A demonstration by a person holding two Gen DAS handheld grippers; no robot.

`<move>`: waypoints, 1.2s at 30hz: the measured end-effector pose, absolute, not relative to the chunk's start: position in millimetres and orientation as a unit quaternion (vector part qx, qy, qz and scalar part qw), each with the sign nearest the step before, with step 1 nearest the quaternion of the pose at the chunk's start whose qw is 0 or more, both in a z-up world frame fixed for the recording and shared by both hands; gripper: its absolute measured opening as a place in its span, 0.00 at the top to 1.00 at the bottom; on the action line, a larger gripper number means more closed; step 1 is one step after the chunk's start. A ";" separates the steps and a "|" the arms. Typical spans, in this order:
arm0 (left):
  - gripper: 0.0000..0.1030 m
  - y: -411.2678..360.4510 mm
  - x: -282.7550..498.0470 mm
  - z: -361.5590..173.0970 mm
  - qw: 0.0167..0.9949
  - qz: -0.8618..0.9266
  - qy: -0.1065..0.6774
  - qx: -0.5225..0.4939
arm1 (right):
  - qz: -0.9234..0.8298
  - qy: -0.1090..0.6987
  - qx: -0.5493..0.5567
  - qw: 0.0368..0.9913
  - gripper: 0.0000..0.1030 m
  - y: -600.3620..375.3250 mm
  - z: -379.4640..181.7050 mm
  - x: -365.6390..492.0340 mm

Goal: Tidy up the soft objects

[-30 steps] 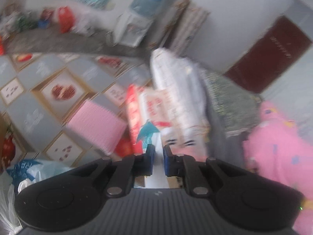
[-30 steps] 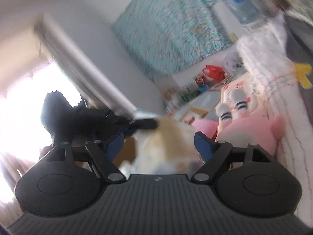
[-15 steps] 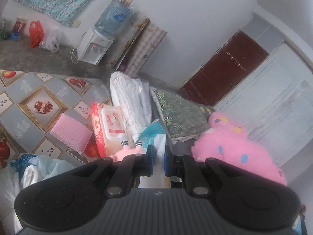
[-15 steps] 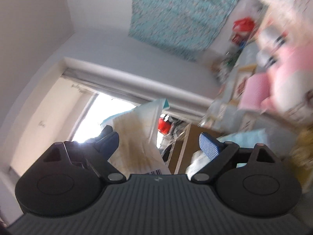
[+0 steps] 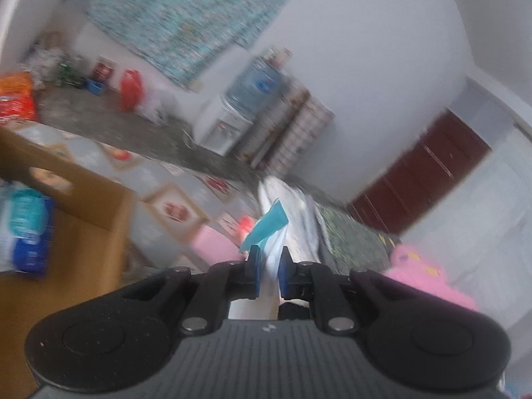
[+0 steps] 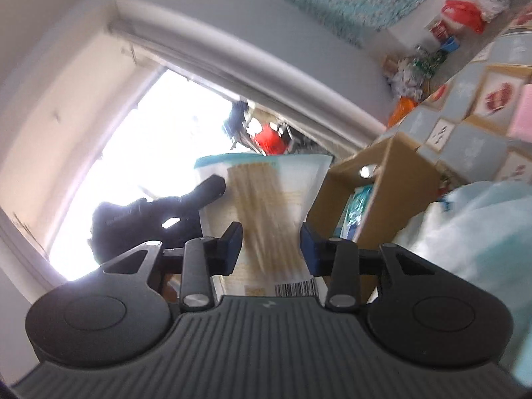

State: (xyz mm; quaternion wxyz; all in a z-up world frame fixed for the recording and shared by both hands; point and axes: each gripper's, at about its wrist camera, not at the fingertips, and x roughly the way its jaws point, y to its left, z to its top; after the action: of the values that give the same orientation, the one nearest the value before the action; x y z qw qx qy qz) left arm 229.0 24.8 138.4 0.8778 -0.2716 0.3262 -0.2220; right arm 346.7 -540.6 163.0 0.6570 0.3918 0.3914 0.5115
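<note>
Packet [image 6: 266,219]: white, teal top edge, tan stripes (barcode below). Box [image 5: 83,206]: brown. Plush [image 5: 429,279]: pink. Tabletop [image 5: 146,173]: grey-blue checks with red fruit. Door [image 5: 422,173]: dark red.

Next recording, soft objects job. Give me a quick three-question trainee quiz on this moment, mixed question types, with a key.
1. True or false: the left gripper is shut on the teal-edged packet.
2. Beside the cardboard box, which pink thing lies flat on the patterned tablecloth?
A. pink cloth
B. pink plush toy
C. red bag
3. Fill in: the right gripper has its jaws ____ around the packet.

Key: 1 true; 2 A; 3 open
</note>
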 end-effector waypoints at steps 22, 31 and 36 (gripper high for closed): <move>0.76 155.2 356.3 49.4 0.871 -0.048 0.398 -0.284 | 0.446 0.449 0.272 0.725 0.59 -355.2 149.8 418.1; 0.74 153.9 391.9 -2.8 0.848 -0.007 0.451 -0.280 | 0.420 0.410 0.266 0.764 0.55 -425.2 144.3 430.6; 0.57 140.6 377.9 21.0 0.863 -0.007 0.439 -0.249 | 0.405 0.397 0.254 0.784 0.51 -464.4 149.2 425.3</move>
State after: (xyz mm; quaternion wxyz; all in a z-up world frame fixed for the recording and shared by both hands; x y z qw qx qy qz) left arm 377.9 140.6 21.0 0.8632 -0.2493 0.4389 -0.0074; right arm 425.3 -464.4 149.2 0.7836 0.2542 0.3970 0.4047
